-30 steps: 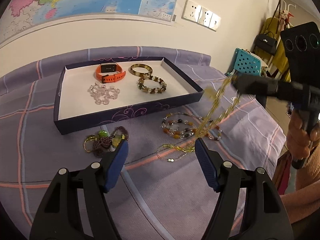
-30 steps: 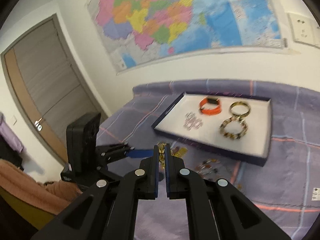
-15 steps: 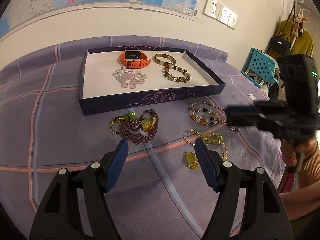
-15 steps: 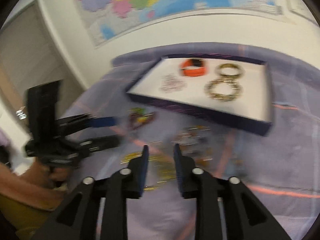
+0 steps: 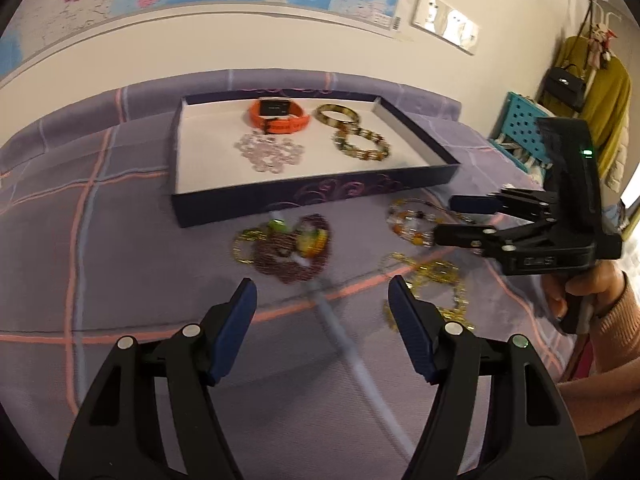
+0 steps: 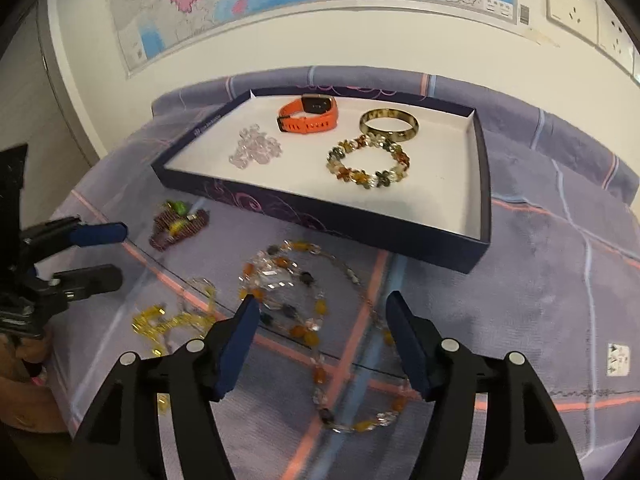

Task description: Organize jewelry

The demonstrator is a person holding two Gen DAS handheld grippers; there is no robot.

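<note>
A dark blue tray (image 5: 320, 200) (image 6: 360, 236) on the purple bedspread holds an orange watch (image 5: 278, 115), a gold bangle (image 5: 338, 114), a clear bead bracelet (image 5: 268, 154) and a multicolour stone bracelet (image 5: 362, 145). In front of it lie a purple bead piece (image 5: 288, 246) (image 6: 178, 224), an amber bead necklace (image 6: 304, 312) (image 5: 412, 224) and a yellow chain necklace (image 5: 436, 280) (image 6: 168, 324). My left gripper (image 5: 322, 304) is open and empty above the cloth. My right gripper (image 6: 322, 316) is open and empty above the amber necklace.
A map and wall sockets (image 6: 576, 4) hang on the wall behind the bed. A blue perforated basket (image 5: 520, 128) and hanging clothes with a bag (image 5: 568, 84) stand to the right. A small white tag (image 6: 618, 360) lies on the cloth.
My right gripper opened and let go of the yellow chain necklace, which now lies on the cloth. It then swung down over the amber necklace. My left gripper shifted closer to the jewelry.
</note>
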